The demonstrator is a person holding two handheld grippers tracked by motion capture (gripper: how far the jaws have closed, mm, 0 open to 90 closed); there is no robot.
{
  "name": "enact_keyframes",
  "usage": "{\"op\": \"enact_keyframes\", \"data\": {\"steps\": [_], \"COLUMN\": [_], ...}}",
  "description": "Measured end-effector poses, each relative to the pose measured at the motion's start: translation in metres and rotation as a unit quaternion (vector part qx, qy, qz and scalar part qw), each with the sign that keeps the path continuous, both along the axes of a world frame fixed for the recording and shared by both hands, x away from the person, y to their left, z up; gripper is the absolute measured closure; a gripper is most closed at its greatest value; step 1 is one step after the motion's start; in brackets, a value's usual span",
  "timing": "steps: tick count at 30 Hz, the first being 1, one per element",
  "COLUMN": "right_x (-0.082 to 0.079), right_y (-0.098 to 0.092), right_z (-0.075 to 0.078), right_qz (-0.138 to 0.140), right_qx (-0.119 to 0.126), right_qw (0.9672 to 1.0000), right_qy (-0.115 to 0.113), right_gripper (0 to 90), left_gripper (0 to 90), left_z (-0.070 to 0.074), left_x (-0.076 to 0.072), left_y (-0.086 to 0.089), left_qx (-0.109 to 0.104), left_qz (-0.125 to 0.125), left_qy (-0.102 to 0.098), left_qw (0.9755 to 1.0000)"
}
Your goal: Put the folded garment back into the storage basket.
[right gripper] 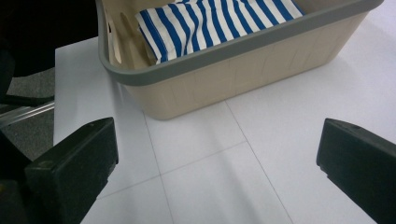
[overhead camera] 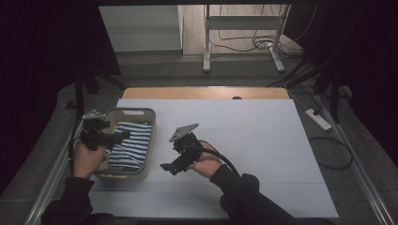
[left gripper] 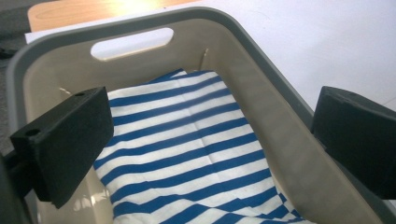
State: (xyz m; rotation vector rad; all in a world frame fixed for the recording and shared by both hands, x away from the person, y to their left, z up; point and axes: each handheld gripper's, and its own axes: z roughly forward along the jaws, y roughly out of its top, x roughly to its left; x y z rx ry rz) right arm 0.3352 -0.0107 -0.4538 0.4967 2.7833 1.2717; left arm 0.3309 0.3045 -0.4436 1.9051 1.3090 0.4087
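Observation:
A beige basket [overhead camera: 147, 123] with a grey rim stands at the table's left side. A folded blue-and-white striped cloth [overhead camera: 131, 144] lies inside it. My left gripper [overhead camera: 121, 137] hovers over the basket's left rim, open, its jaws wide apart above the striped cloth [left gripper: 187, 154] with nothing between them. My right gripper [overhead camera: 167, 168] is just right of the basket, above the white table, open and empty. In the right gripper view the basket [right gripper: 243, 70] sits ahead with the cloth [right gripper: 210, 21] in it.
A white sheet [overhead camera: 263, 154] covers the table, whose wooden far edge [overhead camera: 206, 92] shows. On the floor at the right lie a power strip [overhead camera: 318, 119] and cables. A metal stand [overhead camera: 244, 23] rises beyond the table.

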Motion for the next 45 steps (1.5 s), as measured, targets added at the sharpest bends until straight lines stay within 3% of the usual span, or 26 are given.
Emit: {"op": "enact_keyframes", "data": {"steps": [16, 26, 45], "right_x": [0.001, -0.002, 0.000], "right_y": [-0.024, -0.038, -0.086], "right_z": [0.002, 0.006, 0.010], "right_qz": [-0.019, -0.023, -0.058], "right_qx": [0.004, 0.004, 0.001], "right_qw": [0.9998, 0.9996, 0.9983], "right_qy": [0.011, 0.013, 0.010], "right_gripper": [0.0, 0.0, 0.0], "left_gripper": [0.0, 0.0, 0.0], "left_z": [-0.001, 0.001, 0.002], "left_x": [-0.012, -0.022, -0.035], "left_y": [-0.009, -0.012, -0.025], "left_qx": [0.009, 0.004, -0.004], "left_qz": [-0.010, -0.013, -0.030], "left_qy": [0.000, 0.001, 0.008], "left_qw": [0.9999, 0.9999, 0.9995]}}
